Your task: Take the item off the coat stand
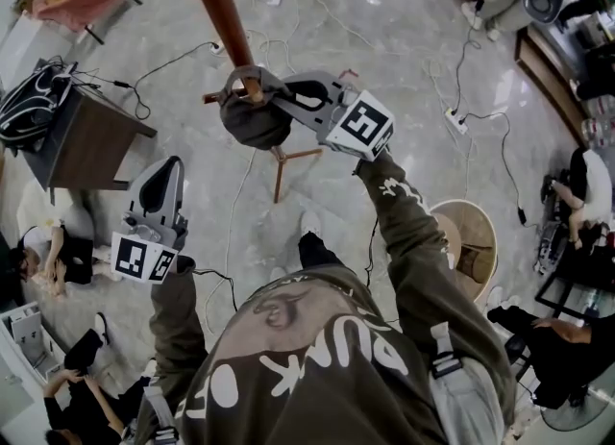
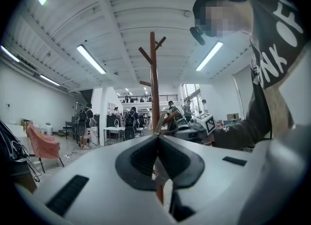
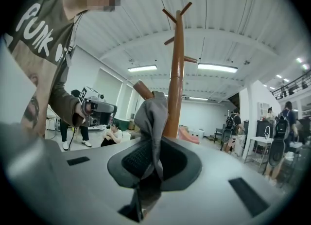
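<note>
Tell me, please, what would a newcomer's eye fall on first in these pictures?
The tall wooden coat stand rises at the top centre of the head view, with a dark grey cap hung on one of its pegs. The right gripper is shut on that cap's cloth. The left gripper is held shut and empty at lower left, apart from the stand.

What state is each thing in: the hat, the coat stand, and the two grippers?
Coat stand: upright.
Hat: hanging on one of its pegs, fabric pinched.
Right gripper: jaws shut on the hat.
Left gripper: jaws shut, empty, apart from the coat stand.
</note>
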Tool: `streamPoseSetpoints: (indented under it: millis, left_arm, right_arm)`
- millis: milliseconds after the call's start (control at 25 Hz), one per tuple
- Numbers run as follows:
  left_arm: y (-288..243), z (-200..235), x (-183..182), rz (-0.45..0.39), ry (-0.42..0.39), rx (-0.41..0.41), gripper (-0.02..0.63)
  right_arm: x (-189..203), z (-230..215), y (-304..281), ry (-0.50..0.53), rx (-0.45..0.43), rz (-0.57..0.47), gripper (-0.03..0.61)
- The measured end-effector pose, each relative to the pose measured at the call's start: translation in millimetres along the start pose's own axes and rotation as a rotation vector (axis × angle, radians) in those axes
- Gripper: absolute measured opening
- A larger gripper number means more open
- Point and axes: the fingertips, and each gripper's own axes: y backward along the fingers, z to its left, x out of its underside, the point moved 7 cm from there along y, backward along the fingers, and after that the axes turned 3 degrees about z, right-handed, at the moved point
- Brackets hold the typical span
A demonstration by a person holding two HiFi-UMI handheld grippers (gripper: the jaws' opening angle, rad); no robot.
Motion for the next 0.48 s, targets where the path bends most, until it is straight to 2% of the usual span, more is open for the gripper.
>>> streamPoseSetpoints:
  millis: [240, 480]
  left_arm:
    - [21.6, -10.6, -6.5, -0.03, -0.009, 0.026, 0.005]
    - [57.4, -21.0, -14.6, -0.065, -0.022, 0.053, 0.005]
  right_arm:
    - [-36.1, 21.9, 20.6, 0.042, 0.052, -0.044, 0.046]
    - [-71.2, 65.1, 40.2, 0.094, 0.091, -0.056, 0.046]
